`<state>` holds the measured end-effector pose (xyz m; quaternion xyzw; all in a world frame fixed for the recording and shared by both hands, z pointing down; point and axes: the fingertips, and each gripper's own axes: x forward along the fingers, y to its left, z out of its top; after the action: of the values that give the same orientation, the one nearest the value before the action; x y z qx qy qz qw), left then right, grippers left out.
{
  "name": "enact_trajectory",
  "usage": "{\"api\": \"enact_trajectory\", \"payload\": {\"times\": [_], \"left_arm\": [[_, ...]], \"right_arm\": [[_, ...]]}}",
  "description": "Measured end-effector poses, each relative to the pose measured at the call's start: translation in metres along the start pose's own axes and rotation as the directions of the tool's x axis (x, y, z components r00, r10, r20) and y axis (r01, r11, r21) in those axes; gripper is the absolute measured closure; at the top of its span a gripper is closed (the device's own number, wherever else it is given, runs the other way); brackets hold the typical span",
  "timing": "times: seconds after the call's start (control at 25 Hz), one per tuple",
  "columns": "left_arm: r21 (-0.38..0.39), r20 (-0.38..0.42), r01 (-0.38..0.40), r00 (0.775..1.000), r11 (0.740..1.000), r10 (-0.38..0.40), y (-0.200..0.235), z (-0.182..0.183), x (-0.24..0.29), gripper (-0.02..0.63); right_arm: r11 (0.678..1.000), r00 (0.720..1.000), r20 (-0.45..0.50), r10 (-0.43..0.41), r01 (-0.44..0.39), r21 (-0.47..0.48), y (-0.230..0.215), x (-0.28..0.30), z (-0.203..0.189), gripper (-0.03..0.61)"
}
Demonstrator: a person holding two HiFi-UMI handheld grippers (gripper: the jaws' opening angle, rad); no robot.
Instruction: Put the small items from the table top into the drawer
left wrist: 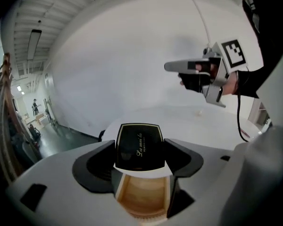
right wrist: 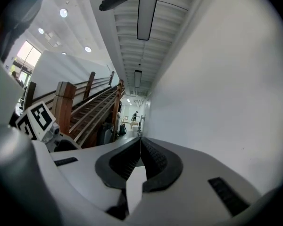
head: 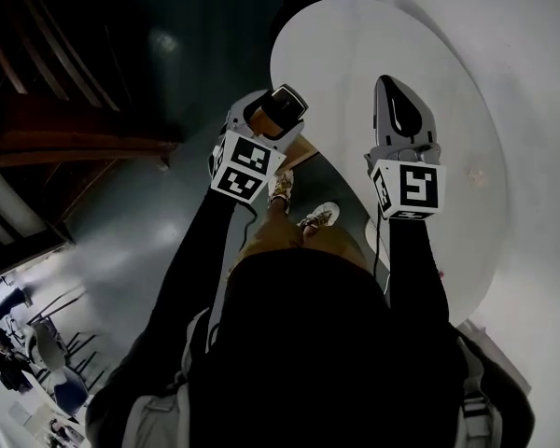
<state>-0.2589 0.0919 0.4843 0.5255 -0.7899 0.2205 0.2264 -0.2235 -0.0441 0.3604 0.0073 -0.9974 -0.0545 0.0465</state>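
My left gripper (left wrist: 138,155) is shut on a small black case with gold script (left wrist: 138,142). It holds the case over the open wooden drawer (left wrist: 142,197). In the head view the left gripper (head: 271,117) and the black case (head: 287,101) hang at the round white table's (head: 355,45) left edge. There a corner of the drawer (head: 297,154) shows. My right gripper (head: 389,87) is shut and empty above the table top. It points up at a wall, with its tips (right wrist: 140,142) pressed together. One tiny pale item (left wrist: 199,111) lies on the table top.
Dark glossy floor (head: 121,213) lies left of the table. A white wall (left wrist: 132,65) stands behind it. A wooden staircase with railings (right wrist: 85,109) runs off to the left. The right gripper (left wrist: 191,68) shows in the left gripper view, raised above the table.
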Motion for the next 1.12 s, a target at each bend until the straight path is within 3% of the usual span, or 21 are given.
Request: {"api": "enact_trajectory", "payload": {"times": [0.16, 0.36, 0.6, 0.72, 0.84, 0.96, 1.12], "left_arm": [[-0.049, -0.159, 0.041, 0.986, 0.998, -0.048, 0.008, -0.065, 0.03, 0.277], [-0.102, -0.322, 0.092, 0.939, 0.991, -0.121, -0.002, -0.136, 0.055, 0.276], [-0.023, -0.466, 0.187, 0.867, 0.982, -0.176, -0.02, -0.189, 0.096, 0.277], [0.062, -0.516, 0.252, 0.836, 0.966, -0.185, -0.026, -0.206, 0.117, 0.278], [0.195, -0.55, 0.349, 0.813, 0.917, -0.193, -0.036, -0.216, 0.133, 0.277], [0.312, -0.607, 0.455, 0.771, 0.834, -0.194, -0.047, -0.233, 0.14, 0.278], [0.353, -0.667, 0.573, 0.708, 0.74, -0.23, -0.056, -0.256, 0.146, 0.278]], "right_arm": [[1.0, 0.999, -0.035, 0.01, -0.01, -0.001, 0.005, 0.015, -0.002, 0.551], [1.0, 0.997, -0.082, 0.005, -0.007, -0.016, 0.003, 0.018, -0.007, 0.551], [0.999, 0.991, -0.132, -0.019, 0.013, -0.048, -0.012, 0.007, -0.024, 0.551], [0.998, 0.986, -0.161, -0.034, 0.025, -0.059, -0.014, 0.004, -0.032, 0.551], [0.997, 0.982, -0.185, -0.047, 0.034, -0.068, -0.017, 0.003, -0.038, 0.551], [0.996, 0.978, -0.202, -0.055, 0.038, -0.084, -0.02, -0.002, -0.04, 0.551], [0.994, 0.973, -0.221, -0.067, 0.045, -0.104, -0.025, -0.003, -0.044, 0.551]]}}
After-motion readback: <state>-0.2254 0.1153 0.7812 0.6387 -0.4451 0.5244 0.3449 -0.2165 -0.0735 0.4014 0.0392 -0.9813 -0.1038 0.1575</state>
